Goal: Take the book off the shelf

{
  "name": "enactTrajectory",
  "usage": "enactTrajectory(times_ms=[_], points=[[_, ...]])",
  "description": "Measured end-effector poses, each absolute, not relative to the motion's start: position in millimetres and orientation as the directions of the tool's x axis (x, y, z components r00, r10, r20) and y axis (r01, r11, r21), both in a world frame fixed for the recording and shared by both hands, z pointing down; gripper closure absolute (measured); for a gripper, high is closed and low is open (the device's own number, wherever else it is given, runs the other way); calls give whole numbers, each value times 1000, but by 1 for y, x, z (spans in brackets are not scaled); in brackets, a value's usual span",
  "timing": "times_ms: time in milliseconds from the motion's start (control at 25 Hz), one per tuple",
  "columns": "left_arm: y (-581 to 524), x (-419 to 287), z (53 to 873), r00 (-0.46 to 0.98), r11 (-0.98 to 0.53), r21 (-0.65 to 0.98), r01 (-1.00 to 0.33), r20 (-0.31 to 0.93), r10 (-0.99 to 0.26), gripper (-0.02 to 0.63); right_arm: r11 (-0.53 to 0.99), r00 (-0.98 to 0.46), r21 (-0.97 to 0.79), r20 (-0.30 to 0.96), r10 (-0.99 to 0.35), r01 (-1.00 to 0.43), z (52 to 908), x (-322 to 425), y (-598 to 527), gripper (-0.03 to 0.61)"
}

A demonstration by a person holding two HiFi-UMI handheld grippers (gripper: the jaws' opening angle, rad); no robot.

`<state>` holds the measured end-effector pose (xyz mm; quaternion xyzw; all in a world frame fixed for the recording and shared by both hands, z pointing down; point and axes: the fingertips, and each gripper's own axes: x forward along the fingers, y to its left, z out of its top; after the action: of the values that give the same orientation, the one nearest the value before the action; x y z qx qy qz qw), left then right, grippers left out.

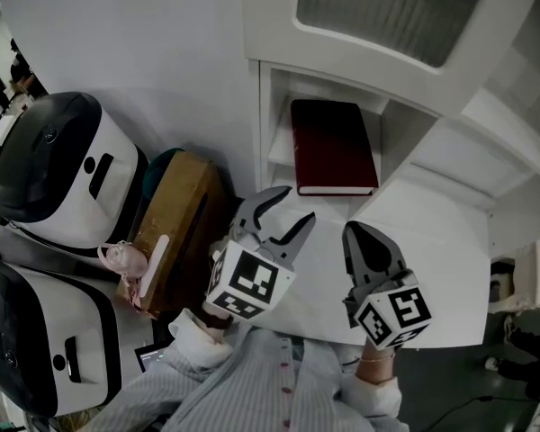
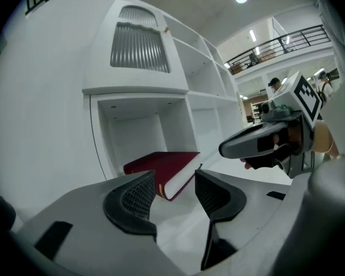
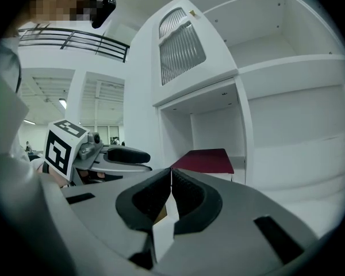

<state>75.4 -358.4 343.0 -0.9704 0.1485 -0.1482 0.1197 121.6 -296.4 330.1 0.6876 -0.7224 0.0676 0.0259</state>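
A dark red book point(image 1: 333, 147) lies flat in the low compartment of the white shelf unit point(image 1: 274, 133), with its page edge toward me. My left gripper point(image 1: 299, 203) hovers just in front of the compartment. It is open, with nothing between its pads, and the book point(image 2: 161, 165) shows beyond the gap in the left gripper point(image 2: 175, 191) view. To its right, over the white ledge point(image 1: 432, 268), my right gripper point(image 1: 353, 230) is shut and empty. In the right gripper point(image 3: 171, 183) view the book point(image 3: 207, 161) sits ahead and a little to the right.
Two white and black machines point(image 1: 54, 160) point(image 1: 36, 331) stand at the left. A brown cardboard box point(image 1: 175, 214) with a pink item point(image 1: 121, 259) beside it sits between them and the shelf. A louvred panel point(image 1: 387, 7) is above the compartment.
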Motion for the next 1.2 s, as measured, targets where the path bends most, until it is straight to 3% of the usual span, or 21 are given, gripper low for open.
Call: enactTrajectory(times_ms=[280, 720, 1200], points=[[-375, 86, 362, 872, -873, -449, -188, 333, -359, 325, 41, -50, -71, 117, -992, -997, 330, 129, -306, 563], [-393, 107, 388, 822, -746, -662, -71, 386, -420, 291, 14, -24, -96, 107, -994, -995, 331, 144, -314, 563], [-411, 133, 400, 807, -557, -829, 39, 355, -471, 253, -47, 31, -141, 113, -993, -989, 341, 158, -309, 563]])
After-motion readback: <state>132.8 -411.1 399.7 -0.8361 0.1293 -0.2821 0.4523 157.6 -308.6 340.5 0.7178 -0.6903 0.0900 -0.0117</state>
